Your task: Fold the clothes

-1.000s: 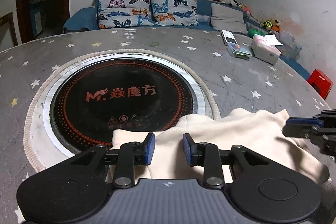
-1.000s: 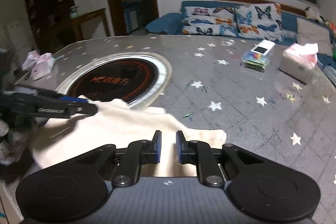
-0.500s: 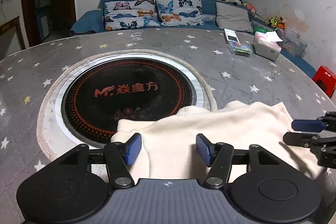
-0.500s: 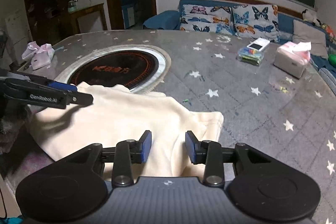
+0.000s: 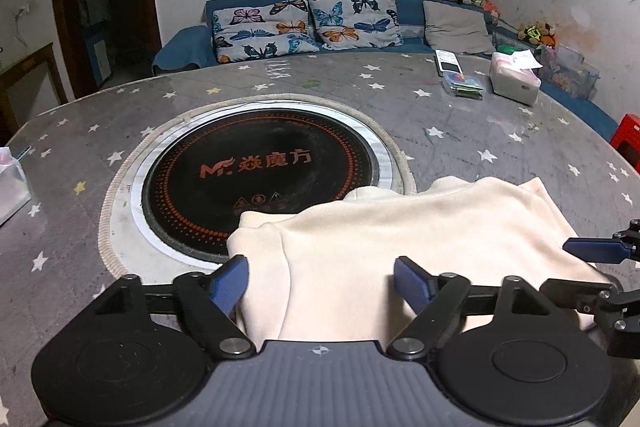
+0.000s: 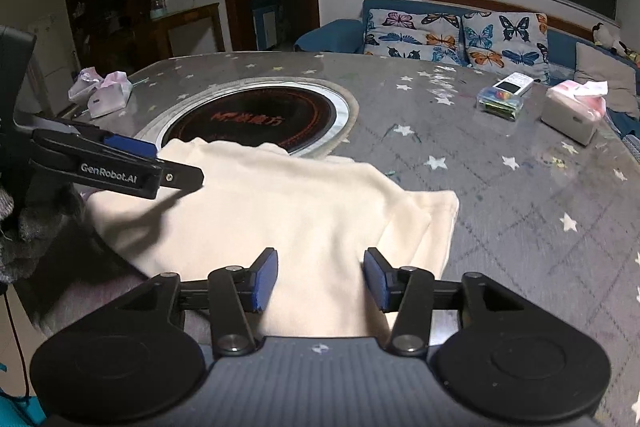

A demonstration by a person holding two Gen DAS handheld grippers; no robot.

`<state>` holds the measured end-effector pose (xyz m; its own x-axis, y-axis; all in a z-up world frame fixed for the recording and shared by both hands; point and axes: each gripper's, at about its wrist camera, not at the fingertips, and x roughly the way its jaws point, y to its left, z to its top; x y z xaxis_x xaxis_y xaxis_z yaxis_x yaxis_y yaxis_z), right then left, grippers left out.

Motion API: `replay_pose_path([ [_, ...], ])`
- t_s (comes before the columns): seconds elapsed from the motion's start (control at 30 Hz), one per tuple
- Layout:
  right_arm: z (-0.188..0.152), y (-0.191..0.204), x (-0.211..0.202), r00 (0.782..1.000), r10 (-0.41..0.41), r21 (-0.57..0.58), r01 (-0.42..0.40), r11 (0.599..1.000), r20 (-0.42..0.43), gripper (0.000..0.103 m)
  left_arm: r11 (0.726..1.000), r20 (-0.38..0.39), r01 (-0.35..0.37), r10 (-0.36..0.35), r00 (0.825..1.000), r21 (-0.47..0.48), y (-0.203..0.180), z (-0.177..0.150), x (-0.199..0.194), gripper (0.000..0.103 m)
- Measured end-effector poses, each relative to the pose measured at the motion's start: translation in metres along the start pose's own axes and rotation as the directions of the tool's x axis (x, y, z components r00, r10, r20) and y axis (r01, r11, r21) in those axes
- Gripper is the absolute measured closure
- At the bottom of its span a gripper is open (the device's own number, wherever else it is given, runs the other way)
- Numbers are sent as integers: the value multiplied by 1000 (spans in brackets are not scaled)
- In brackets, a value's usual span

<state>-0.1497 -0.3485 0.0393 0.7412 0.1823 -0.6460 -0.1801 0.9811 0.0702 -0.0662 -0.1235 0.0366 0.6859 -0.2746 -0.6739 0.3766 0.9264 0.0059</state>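
One cream garment (image 5: 400,251); two grippers, left (image 5: 322,277) and right (image 6: 320,277); one round cooktop (image 5: 260,183); two butterfly cushions (image 5: 304,23); one grey cushion (image 5: 456,27); two tissue boxes (image 5: 514,81).

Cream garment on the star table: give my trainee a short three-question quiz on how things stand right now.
1. True or false: the left gripper is shut on the cream garment.
2. What does the garment's far edge overlap: (a) the tissue box, (b) the round black cooktop, (c) the sofa?
3. What state is the right gripper in?

Key: 1 false, it is open, with its fingers apart above the cloth. 2 b. 3 open, holding nothing.
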Motion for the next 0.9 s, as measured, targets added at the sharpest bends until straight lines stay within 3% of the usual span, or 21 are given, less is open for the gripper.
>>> replay_pose_path([
  [0.57, -9, 4, -13, 1000, -21, -28, 21, 999, -7, 48, 999, -8, -33, 33, 999, 6, -2, -9, -12, 10],
  [0.9, -5, 22, -8, 999, 34, -58, -34, 998, -2, 48, 999, -17, -47, 47, 999, 1, 1, -16, -16, 6],
])
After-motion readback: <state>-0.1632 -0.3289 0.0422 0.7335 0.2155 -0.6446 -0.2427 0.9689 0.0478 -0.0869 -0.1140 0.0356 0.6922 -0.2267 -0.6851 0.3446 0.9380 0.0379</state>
